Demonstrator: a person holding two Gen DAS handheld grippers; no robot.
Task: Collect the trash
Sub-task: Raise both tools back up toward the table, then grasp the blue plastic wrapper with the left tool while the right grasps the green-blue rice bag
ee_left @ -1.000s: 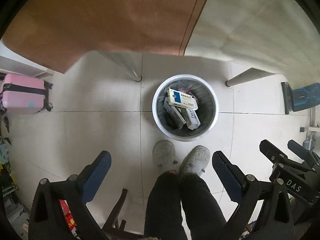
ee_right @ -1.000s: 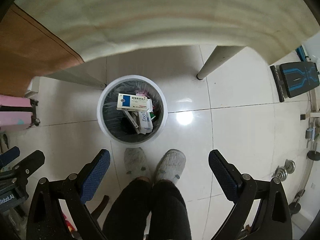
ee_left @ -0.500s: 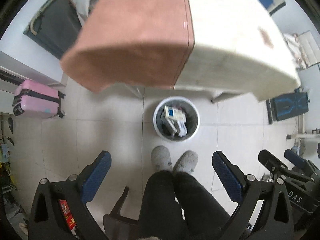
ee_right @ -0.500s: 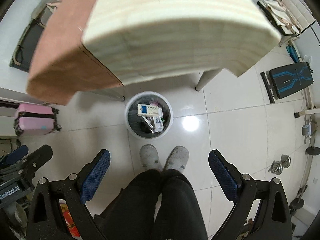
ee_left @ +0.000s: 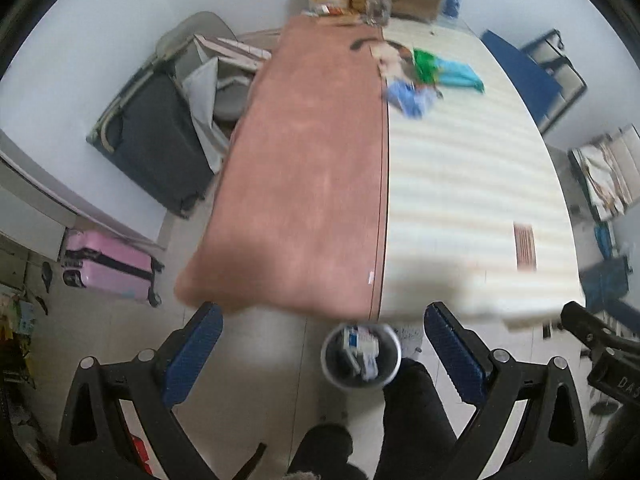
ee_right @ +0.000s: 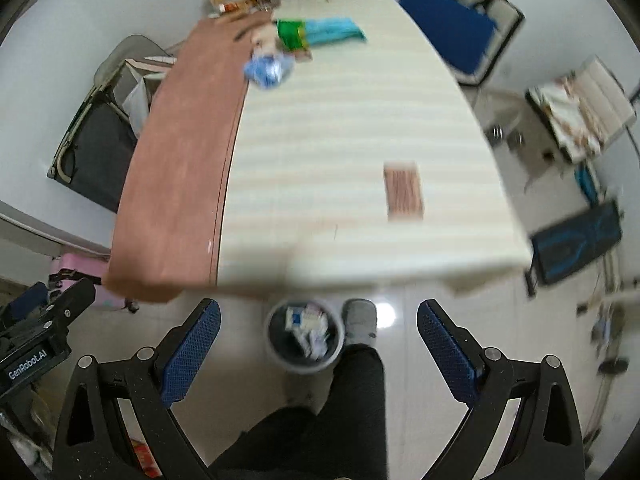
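Evidently between pickups: left gripper (ee_left: 318, 354) and right gripper (ee_right: 318, 350) both hang spread and empty above the trash bin (ee_right: 305, 336) of discarded boxes; remaining litter (ee_right: 267, 69) sits far across the table (ee_right: 360, 128); next comes a long reach.

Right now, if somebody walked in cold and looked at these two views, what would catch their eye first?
Probably the long table, half brown cloth, half cream stripes, filling the middle of both views. At its far end lies a bright heap of green, teal and blue litter. On the floor by its near edge stands the trash bin, already holding small boxes, framed between the open, empty fingers of the left gripper and right gripper.
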